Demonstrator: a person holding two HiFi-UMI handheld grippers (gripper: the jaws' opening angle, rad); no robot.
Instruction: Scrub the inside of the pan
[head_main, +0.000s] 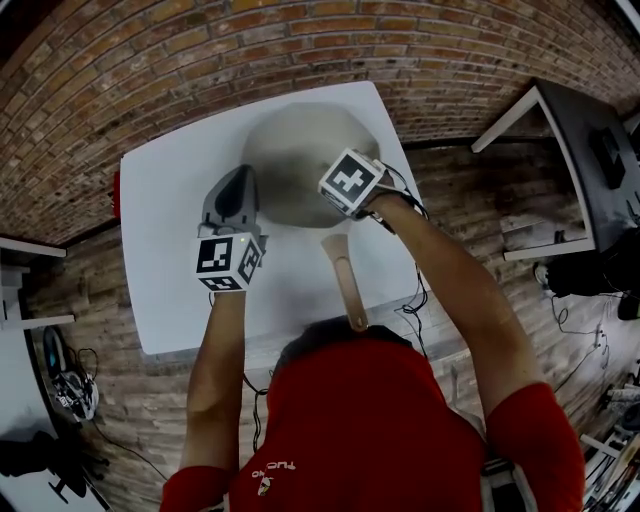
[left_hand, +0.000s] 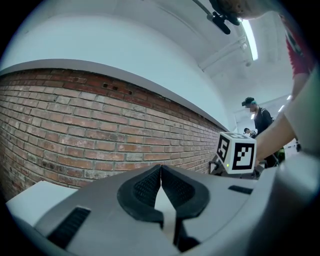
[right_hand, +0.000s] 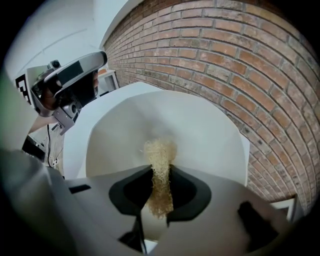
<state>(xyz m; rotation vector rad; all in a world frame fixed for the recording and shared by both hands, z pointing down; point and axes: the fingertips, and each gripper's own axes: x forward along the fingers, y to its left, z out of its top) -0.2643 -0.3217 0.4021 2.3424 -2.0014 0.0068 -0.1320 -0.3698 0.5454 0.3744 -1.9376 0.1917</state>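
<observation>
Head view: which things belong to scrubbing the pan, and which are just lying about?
Job: pan with wooden handle; fibrous scrubber, clamped in right hand-held gripper; left hand-held gripper, shut and empty; white table under the pan.
Lying about: dark-topped table at right; cables on the floor.

Almost nothing here can be read. Your red shirt (head_main: 380, 420) has a short line of white lettering (head_main: 276, 467) near its edge, too small and turned to make out. The left marker cube (head_main: 228, 262) and right marker cube (head_main: 352, 182) show only black-and-white square patterns — no letters.
</observation>
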